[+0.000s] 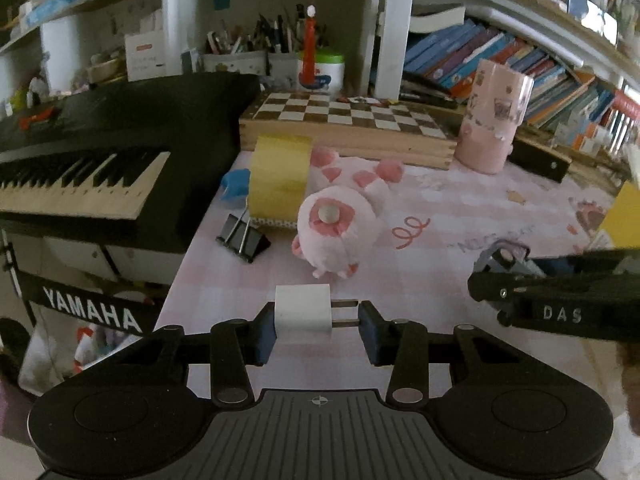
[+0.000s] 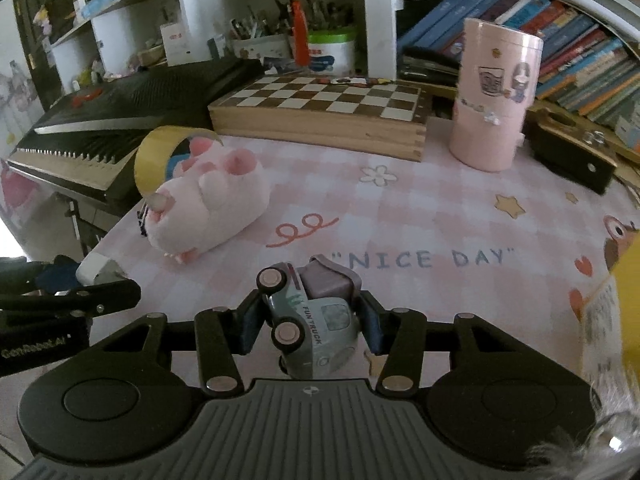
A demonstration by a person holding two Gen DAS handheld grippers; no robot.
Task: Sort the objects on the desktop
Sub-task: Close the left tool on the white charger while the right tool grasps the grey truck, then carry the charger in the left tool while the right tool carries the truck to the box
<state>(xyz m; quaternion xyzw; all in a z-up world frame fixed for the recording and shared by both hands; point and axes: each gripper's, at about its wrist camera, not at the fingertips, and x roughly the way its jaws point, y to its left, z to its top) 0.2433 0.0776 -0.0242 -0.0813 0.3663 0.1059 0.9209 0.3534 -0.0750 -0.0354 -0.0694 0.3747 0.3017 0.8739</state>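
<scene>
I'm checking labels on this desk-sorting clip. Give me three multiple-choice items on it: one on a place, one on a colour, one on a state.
1. Where is the roll of tape?
A. between the keyboard and the plush toy
B. on the chessboard
C. inside the pink cylinder

2. What colour is the charger plug?
A. black
B. white
C. red

3. What does the right gripper hold?
A. nothing
B. a binder clip
C. a toy truck

Key: 1 A, the roll stands beside the plush toy, on the keyboard side. 2 B, its white body sits in the left gripper. 3 C, the toy truck is clamped between the pads.
</scene>
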